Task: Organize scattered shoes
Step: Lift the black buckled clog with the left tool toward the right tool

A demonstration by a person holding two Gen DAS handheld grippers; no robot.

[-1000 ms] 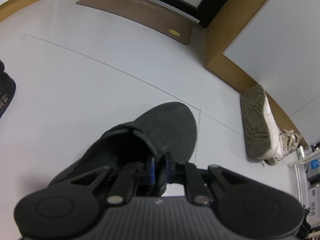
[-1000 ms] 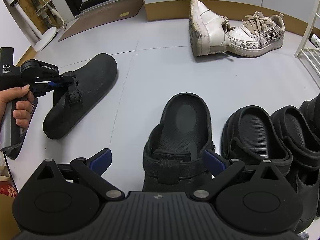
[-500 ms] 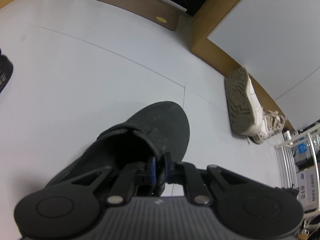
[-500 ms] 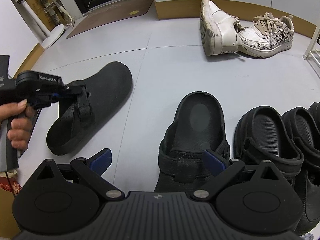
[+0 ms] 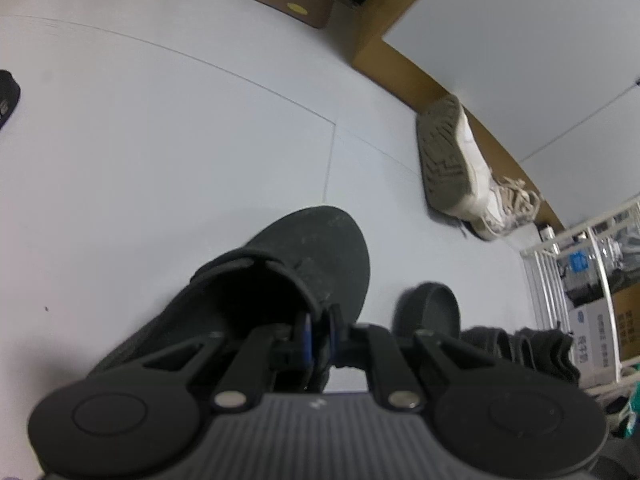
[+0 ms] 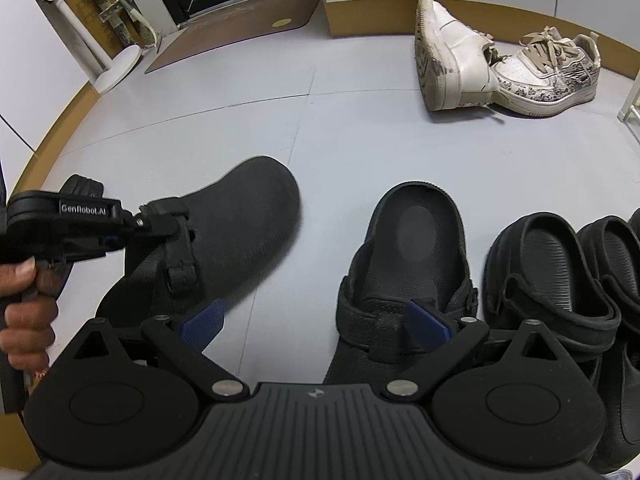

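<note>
Progress is judged as partial, from how the shoes lie in the right wrist view. At the left edge, a hand (image 6: 28, 316) is seen around the handle of the left gripper (image 6: 176, 226), whose jaws are pinched shut on the strap of a black clog (image 6: 224, 236); whether the clog is lifted or dragged cannot be told. The same grip is shown low in the centre of the left wrist view, the jaws closed on the clog's strap edge. Right of centre, the matching clog (image 6: 408, 264) is already set down, toe toward the camera, with a gap of bare floor (image 6: 320, 128) between the two. At the lower right, black rubber clogs (image 6: 548, 276) are lined up just beside it. Along the bottom, the right gripper (image 6: 316, 324) is held wide open with nothing between its fingers. In the upper right, two white sneakers (image 6: 500, 60) are left unsorted by the wall, one tipped on its side. At the left edge of the left wrist view, part of another dark shoe (image 5: 8, 96) is visible.
</note>
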